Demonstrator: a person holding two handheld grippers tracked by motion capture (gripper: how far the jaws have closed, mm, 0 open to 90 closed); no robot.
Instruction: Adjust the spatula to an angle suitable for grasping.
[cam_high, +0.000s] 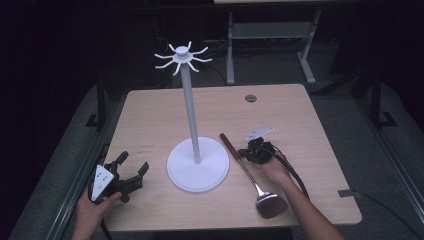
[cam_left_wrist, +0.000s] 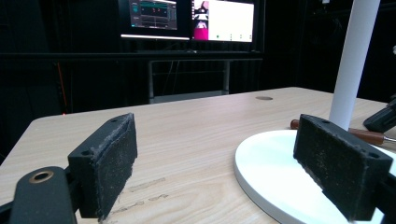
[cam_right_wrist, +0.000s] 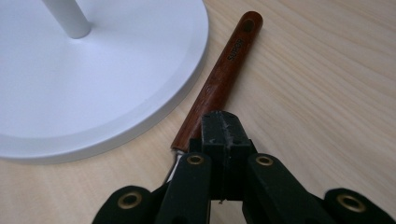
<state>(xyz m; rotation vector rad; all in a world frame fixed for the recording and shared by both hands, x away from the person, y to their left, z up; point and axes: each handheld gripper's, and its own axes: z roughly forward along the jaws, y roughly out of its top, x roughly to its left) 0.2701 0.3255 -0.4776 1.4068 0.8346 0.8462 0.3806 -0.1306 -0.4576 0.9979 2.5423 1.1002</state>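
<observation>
My right gripper (cam_right_wrist: 223, 135) has its jaws pressed together with nothing between them, hovering just over the spatula (cam_right_wrist: 219, 79) near the lower end of its wooden handle. The spatula lies flat on the table (cam_high: 160, 115), touching the rim of the white stand (cam_high: 198, 170). My left gripper (cam_high: 131, 167) rests spread wide near the stand. Beyond the table, monitors (cam_left_wrist: 191, 18) glow in a dark room.

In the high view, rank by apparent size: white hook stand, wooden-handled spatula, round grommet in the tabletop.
1. White hook stand: largest by far, with its tall pole and wide round base.
2. Wooden-handled spatula: a long thin handle ending in a metal head near the table's front edge.
3. Round grommet: smallest, though it lies farthest back, which shrinks it somewhat.
</observation>
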